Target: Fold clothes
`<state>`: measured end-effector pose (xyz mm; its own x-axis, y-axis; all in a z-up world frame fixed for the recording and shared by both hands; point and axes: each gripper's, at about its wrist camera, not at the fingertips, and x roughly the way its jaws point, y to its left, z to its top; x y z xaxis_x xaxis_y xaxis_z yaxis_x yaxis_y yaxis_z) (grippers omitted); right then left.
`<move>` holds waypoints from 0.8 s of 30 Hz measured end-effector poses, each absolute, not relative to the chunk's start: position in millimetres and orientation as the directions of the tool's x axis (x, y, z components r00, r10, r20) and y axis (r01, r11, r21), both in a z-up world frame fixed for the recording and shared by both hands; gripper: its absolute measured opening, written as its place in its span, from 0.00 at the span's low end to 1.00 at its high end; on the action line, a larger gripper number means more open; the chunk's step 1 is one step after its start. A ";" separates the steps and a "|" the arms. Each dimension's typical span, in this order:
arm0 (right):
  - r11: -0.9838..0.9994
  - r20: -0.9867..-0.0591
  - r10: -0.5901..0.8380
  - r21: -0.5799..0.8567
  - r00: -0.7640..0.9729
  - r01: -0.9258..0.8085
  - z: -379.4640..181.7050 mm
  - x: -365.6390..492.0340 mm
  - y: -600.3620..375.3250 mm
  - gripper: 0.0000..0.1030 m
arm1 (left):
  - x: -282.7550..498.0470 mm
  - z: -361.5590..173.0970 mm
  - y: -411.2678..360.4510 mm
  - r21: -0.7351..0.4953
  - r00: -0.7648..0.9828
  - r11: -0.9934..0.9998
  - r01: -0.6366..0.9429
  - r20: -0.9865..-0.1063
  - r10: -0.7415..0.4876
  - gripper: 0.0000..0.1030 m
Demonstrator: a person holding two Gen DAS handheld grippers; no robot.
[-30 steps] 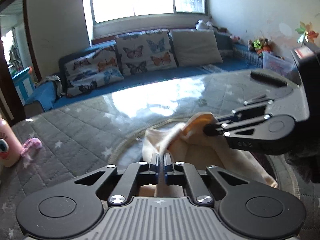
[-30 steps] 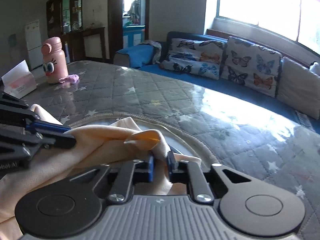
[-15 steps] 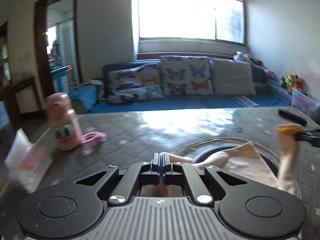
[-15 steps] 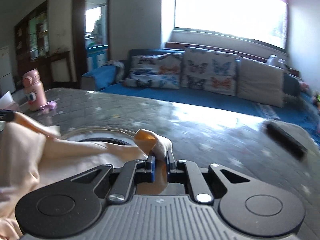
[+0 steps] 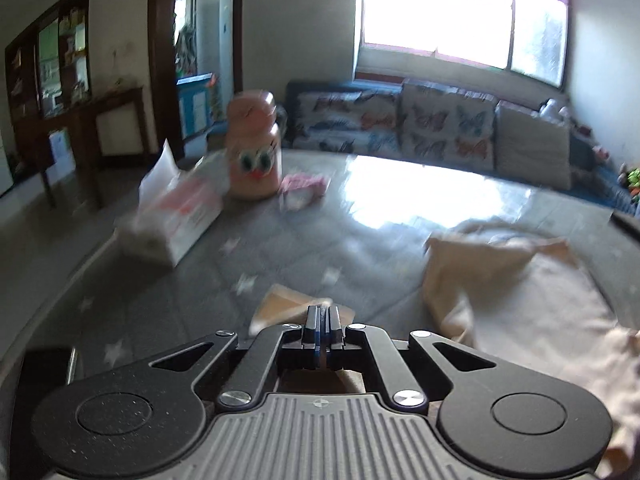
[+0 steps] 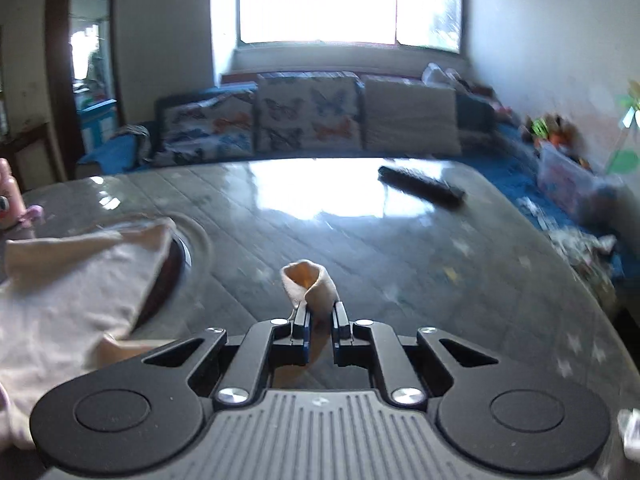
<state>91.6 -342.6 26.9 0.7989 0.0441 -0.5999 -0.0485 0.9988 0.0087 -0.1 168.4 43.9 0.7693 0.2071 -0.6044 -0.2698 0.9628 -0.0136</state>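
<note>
Two grippers each had a corner of the same cream garment [image 5: 520, 304], and the stretch between them was what the coming move depended on.

Left wrist view: the left gripper [image 5: 321, 320] had its jaws fully closed, with a thin flap of the cloth pinched between the pads and poking out ahead toward 11 o'clock. The bulk of the garment lay off at about 2 to 3 o'clock from this gripper, rumpled on the quilted grey table [image 5: 200, 288], with a raised fold near its far edge. The long axis appeared to run roughly from 9 to 3 o'clock across the view, though motion blur made the outline uncertain.

Right wrist view: the right gripper [image 6: 320, 320] stood nearly closed, clamping a thicker rolled cuff or hem that stuck up at 12 o'clock between the pads. The rest of the garment [image 6: 68, 280] spread away toward 9 o'clock, over a round inset in the tabletop.

Judgement: the cloth hung between the two hands, left corner at the left, right corner at the right, neither hand nearer to the main body by any clear margin. Spreading it flat looked like the step in hand.

Bystanders: pink bottle [image 5: 253, 152], tissue box [image 5: 176, 216] and a dark remote [image 6: 422, 189], all well apart from the cloth.
</note>
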 end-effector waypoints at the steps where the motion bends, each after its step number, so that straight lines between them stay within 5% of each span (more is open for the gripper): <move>1: 0.999 -0.611 0.030 0.010 0.791 -0.030 21.6 90.2 -347.7 0.10 | -3.3 39.2 168.7 0.005 0.758 0.961 -0.275 -0.614 0.220 0.02; 9: 0.999 -0.601 -0.041 -0.021 0.798 0.036 17.5 81.2 -354.0 0.18 | -20.8 20.9 184.0 0.046 0.697 0.948 -0.315 -0.667 0.264 0.05; 15: 0.997 -0.641 0.058 0.002 0.765 -0.073 8.0 88.0 -335.2 0.29 | -23.4 21.9 183.7 0.052 0.692 0.946 -0.321 -0.669 0.272 0.11; 20: 0.995 -0.684 0.081 0.008 0.725 -0.103 -11.1 106.8 -323.8 0.32 | -22.3 34.8 182.9 0.078 0.713 0.946 -0.313 -0.639 0.289 0.33; 24: 0.994 -0.689 0.058 -0.025 0.723 -0.103 -15.5 119.3 -323.0 0.35 | -16.4 42.6 187.6 0.094 0.717 0.942 -0.323 -0.626 0.308 0.36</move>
